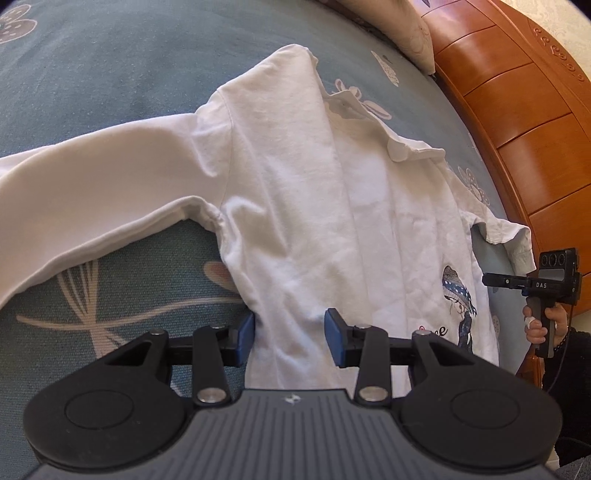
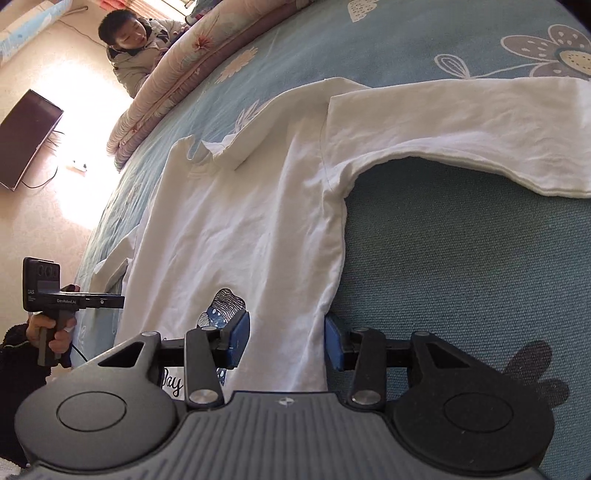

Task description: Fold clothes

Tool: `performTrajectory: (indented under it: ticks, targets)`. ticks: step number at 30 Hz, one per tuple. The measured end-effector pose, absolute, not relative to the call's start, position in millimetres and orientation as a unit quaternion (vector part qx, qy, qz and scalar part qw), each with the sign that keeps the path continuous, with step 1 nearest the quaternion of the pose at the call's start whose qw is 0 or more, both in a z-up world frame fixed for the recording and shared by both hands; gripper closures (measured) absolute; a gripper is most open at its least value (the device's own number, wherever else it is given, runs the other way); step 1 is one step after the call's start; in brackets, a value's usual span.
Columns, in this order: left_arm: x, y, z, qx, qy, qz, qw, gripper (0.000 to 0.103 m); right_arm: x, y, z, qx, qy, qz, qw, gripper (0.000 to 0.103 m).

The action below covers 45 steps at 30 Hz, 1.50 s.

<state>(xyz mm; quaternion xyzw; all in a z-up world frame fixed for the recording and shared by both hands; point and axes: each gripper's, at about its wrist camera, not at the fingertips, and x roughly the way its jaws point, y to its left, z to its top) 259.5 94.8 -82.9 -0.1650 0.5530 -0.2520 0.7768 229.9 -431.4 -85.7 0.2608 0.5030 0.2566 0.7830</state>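
A white long-sleeved shirt (image 1: 303,192) with a girl print (image 1: 460,295) lies spread front-up on a blue flowered bedspread (image 1: 110,74). My left gripper (image 1: 290,334) is open, its blue pads astride the shirt's left side edge near the hem. One sleeve (image 1: 92,192) stretches out to the left. In the right wrist view the shirt (image 2: 240,221) runs away from me. My right gripper (image 2: 286,341) is open, its pads astride the shirt's right side edge near the hem. The other sleeve (image 2: 461,125) stretches out to the right.
A wooden headboard (image 1: 517,110) and a pillow (image 1: 399,26) stand at the bed's far end. A rolled quilt (image 2: 177,81) lies along the far side of the bed. A child (image 2: 136,44) sits beyond it, and a dark screen (image 2: 26,136) hangs on the wall.
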Motion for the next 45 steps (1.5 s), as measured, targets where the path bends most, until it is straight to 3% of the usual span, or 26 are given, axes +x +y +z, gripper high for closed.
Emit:
performTrajectory:
  ticks: [4,6,7,8,9,15,23,28,32,45]
  targets:
    - [254.4,103.9,-87.8,-0.194,0.536,-0.255,0.781,0.069,225.8,-436.9,-92.9,0.281,0.497,0.263,0.778,0.059]
    - [251.8,107.2,-89.3,-0.2,0.529,-0.251,0.785,0.075,222.9,-437.0,-94.7,0.279,0.496,0.26,0.78,0.074]
    - [250.6,107.7,-89.8,-0.198,0.527,-0.244,0.789,0.084,222.0,-435.8,-95.5,0.275,0.498,0.258,0.781,0.079]
    - [249.3,107.3,-89.5,-0.189,0.526,-0.233,0.796,0.095,220.8,-434.1,-95.8,0.268,0.5,0.253,0.784,0.091]
    - [247.6,105.9,-88.5,-0.178,0.525,-0.22,0.803,0.099,219.5,-432.4,-96.0,0.26,0.502,0.248,0.787,0.096]
    - [233.7,102.0,-62.9,-0.092,0.514,-0.162,0.837,0.1,212.3,-410.8,-69.2,0.146,0.498,0.215,0.827,0.1]
    - [237.2,112.5,-72.3,-0.113,0.537,-0.123,0.827,0.095,210.7,-405.7,-72.2,0.128,0.516,0.161,0.832,0.098]
    - [214.8,110.9,-58.3,-0.071,0.559,-0.126,0.816,0.084,187.0,-398.4,-42.2,0.113,0.5,0.139,0.847,0.084]
    - [192.5,107.8,-58.4,-0.07,0.569,-0.145,0.807,0.067,160.3,-377.7,-4.9,0.097,0.476,0.163,0.859,0.071]
    - [119.0,103.1,-70.1,-0.097,0.556,-0.157,0.81,0.066,86.6,-331.8,47.4,0.068,0.43,0.218,0.874,0.066]
